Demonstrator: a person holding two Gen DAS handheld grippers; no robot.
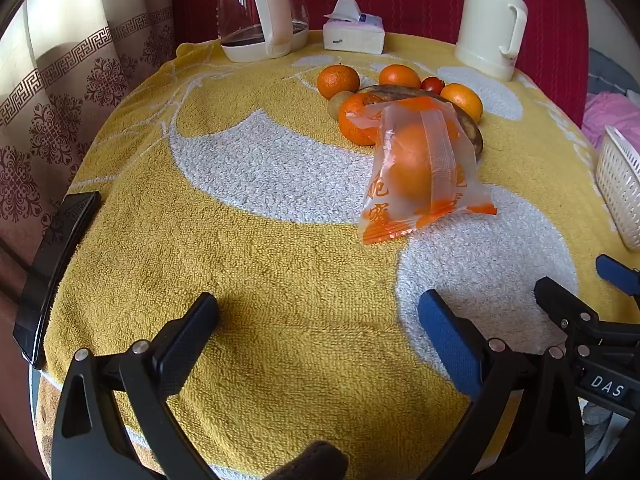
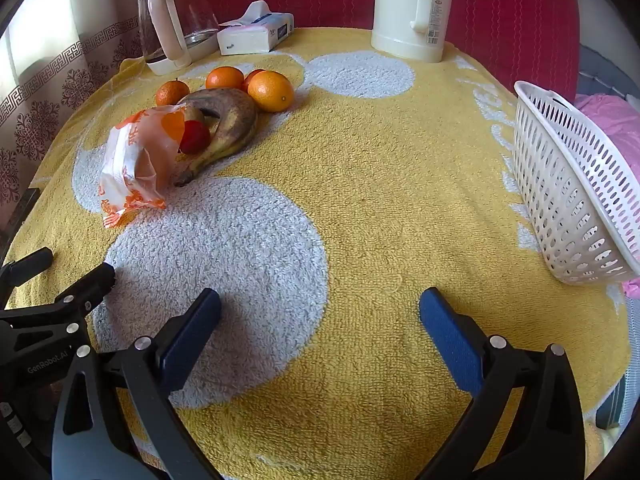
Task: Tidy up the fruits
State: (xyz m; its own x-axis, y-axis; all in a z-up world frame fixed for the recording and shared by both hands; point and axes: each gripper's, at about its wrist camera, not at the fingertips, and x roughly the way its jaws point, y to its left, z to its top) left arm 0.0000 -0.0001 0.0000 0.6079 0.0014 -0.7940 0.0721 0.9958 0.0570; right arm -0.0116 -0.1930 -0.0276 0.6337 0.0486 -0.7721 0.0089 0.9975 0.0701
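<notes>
Both left gripper (image 1: 318,340) and right gripper (image 2: 320,336) hovering spread, empty; facing slippery translucent plastic-wrapped orange (image 1: 420,168); pinching firm fruit's middle, probably, not crinkly film.

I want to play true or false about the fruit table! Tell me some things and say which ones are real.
1. Both grippers, the left gripper and the right gripper, are open and hold nothing. True.
2. The white basket is full of oranges. False: no fruit shows in it; the fruit lies on the towel.
3. One orange sits inside a plastic wrapper. True.
4. The banana is bright green. False: it is yellow with many brown patches.
5. A tissue box stands between the glass kettle and the cream thermos. True.
</notes>
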